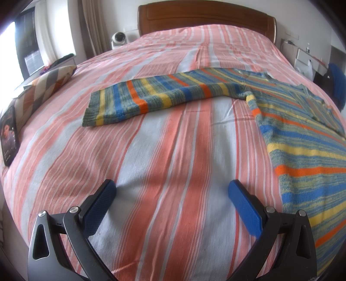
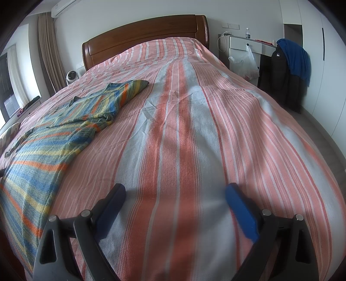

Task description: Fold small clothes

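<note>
A striped knit sweater (image 1: 302, 138) in blue, yellow, orange and grey-green lies flat on the bed. In the left wrist view its body fills the right side and one sleeve (image 1: 151, 97) stretches out to the left. In the right wrist view the sweater (image 2: 43, 147) lies at the left, its other sleeve (image 2: 127, 90) reaching toward the headboard. My left gripper (image 1: 173, 190) is open and empty above the bedspread, left of the sweater's body. My right gripper (image 2: 175, 194) is open and empty above the bedspread, right of the sweater.
The bed has a pink and grey striped bedspread (image 1: 164, 164) and a wooden headboard (image 1: 205, 17). A patterned pillow (image 1: 43, 86) and a photo (image 1: 8, 134) lie at the left edge. A white nightstand (image 2: 246, 45) and a chair with dark clothes (image 2: 285, 71) stand right of the bed.
</note>
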Demonstrator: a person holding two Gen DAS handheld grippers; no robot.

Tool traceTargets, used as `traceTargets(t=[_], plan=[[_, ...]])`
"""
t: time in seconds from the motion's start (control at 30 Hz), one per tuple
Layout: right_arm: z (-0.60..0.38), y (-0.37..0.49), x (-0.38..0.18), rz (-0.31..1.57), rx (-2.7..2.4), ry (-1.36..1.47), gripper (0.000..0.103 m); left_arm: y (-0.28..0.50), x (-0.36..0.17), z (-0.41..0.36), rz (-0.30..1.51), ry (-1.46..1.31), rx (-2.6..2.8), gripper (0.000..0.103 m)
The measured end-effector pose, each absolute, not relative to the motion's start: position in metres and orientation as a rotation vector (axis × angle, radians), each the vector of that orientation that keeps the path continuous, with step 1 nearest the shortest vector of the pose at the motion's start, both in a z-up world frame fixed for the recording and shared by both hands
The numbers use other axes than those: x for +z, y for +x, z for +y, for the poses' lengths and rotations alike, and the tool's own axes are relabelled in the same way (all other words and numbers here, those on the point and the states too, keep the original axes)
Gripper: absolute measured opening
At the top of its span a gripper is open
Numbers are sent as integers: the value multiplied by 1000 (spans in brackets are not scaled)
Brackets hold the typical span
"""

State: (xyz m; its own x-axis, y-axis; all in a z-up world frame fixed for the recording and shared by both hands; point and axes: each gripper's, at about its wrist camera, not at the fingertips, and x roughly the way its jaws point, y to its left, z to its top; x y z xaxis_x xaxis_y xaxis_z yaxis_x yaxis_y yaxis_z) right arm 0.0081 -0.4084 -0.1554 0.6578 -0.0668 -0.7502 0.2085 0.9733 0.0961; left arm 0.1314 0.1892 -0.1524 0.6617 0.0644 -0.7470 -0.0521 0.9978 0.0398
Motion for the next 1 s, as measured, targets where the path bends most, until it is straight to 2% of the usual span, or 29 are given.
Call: traceTargets(t=[0.47, 0.6, 0.8, 1.0], plan=[[-408, 8, -156, 839, -157, 179, 93, 131, -152, 189, 849, 14, 67, 103], [-408, 8, -156, 840, -157, 179, 93, 129, -143, 197, 908, -26, 46, 103], [-408, 8, -156, 837, -158, 176, 93, 140, -107, 223, 939, -188, -75, 103], [-410, 7, -156, 833, -156, 176, 93, 198, -84, 303, 1027, -382, -48, 102]])
